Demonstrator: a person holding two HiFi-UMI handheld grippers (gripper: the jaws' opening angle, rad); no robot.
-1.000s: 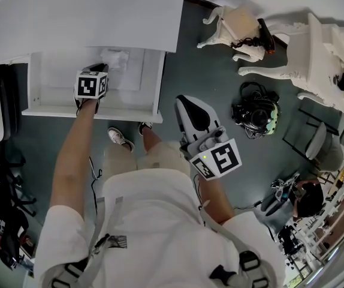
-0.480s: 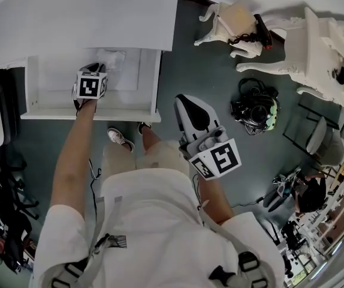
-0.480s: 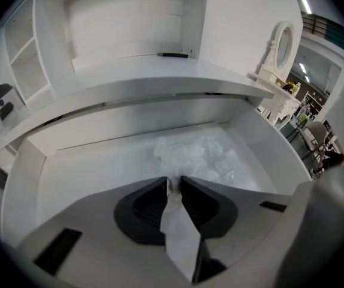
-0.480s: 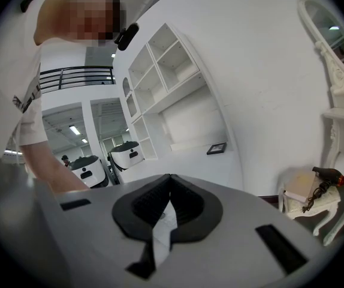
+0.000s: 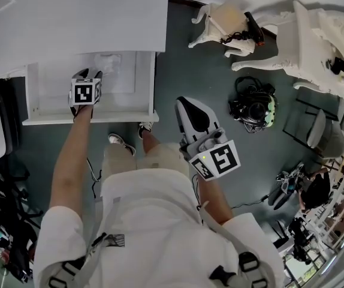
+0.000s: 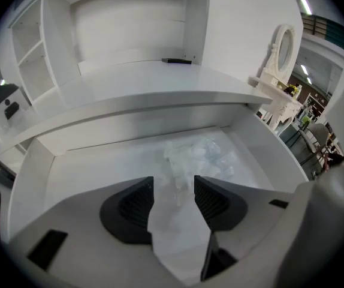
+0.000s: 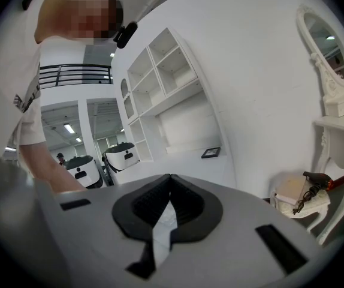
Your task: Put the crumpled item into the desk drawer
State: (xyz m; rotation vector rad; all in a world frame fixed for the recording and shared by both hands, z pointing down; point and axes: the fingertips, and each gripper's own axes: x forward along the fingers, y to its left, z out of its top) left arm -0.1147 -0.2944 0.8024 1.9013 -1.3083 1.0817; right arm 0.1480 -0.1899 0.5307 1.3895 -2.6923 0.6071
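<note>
Releasing the crumpled item (image 6: 197, 156) into the desk drawer (image 5: 91, 116)
On our left gripper (image 6: 174, 186) the jaws have just been opening; the item lies loose just beyond their tips. Our right gripper (image 7: 169, 182), clenched, sits far off.

Crumpled item (image 6: 197, 157) of glossy translucent plastic; drawer (image 6: 94, 165) smooth matt white.

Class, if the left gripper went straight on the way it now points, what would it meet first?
Probably the crumpled item in the drawer, just ahead of the left gripper; its jaws have just opened, nothing pressed between them. Depth is unclear.
</note>
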